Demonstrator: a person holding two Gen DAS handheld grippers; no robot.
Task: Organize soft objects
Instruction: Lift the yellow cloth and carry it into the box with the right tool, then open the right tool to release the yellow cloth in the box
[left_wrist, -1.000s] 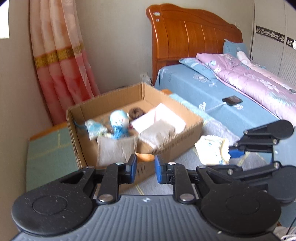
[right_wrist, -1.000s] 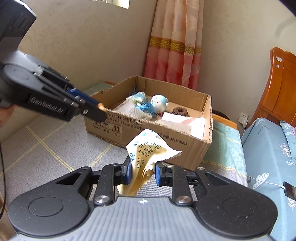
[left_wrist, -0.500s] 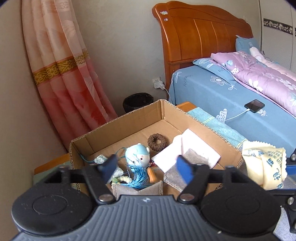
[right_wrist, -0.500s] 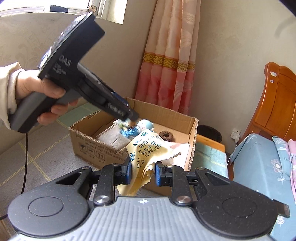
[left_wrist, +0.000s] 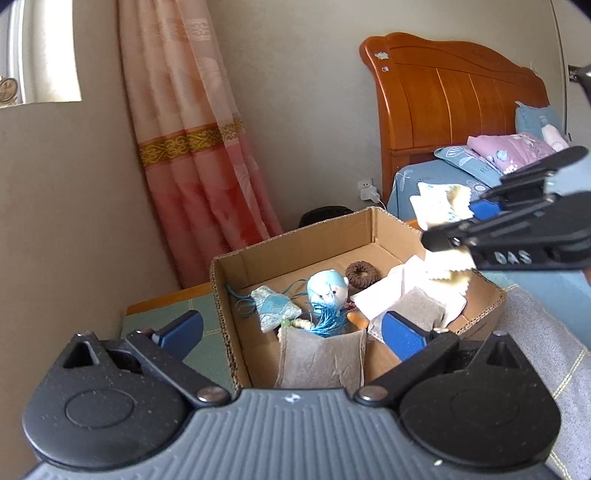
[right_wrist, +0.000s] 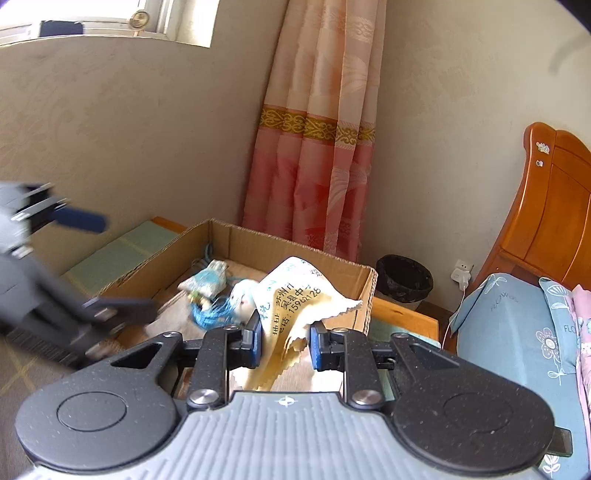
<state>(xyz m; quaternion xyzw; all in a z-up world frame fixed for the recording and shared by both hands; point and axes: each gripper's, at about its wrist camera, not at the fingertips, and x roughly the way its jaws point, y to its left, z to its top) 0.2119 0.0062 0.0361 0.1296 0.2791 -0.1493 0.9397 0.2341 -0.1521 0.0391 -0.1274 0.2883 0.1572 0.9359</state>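
An open cardboard box (left_wrist: 295, 243) on the floor holds a blue doll (left_wrist: 328, 290), a blue sachet (left_wrist: 273, 308), a brown scrunchie (left_wrist: 362, 275), white cloth (left_wrist: 380, 295) and two grey pouches. One grey pouch (left_wrist: 321, 358) leans on the near wall. My left gripper (left_wrist: 291, 328) hovers at that wall, its jaws opening wide; the pouch shows between them, untouched by the pads. My right gripper (right_wrist: 284, 341) is shut on a yellow printed cloth (right_wrist: 295, 291) and holds it above the box's (right_wrist: 280, 251) right side. It also shows in the left wrist view, right gripper (left_wrist: 461, 221).
A pink curtain (left_wrist: 199, 166) hangs behind the box. A black bin (right_wrist: 404, 280) and a wall socket (right_wrist: 461, 273) stand in the corner. The wooden headboard (left_wrist: 443, 99) and blue bed (right_wrist: 517, 332) are to the right. A green mat (left_wrist: 162, 325) lies left of the box.
My left gripper went from shut to wide open and rose over the box's near wall. The right gripper carried the yellow cloth up and over the box.
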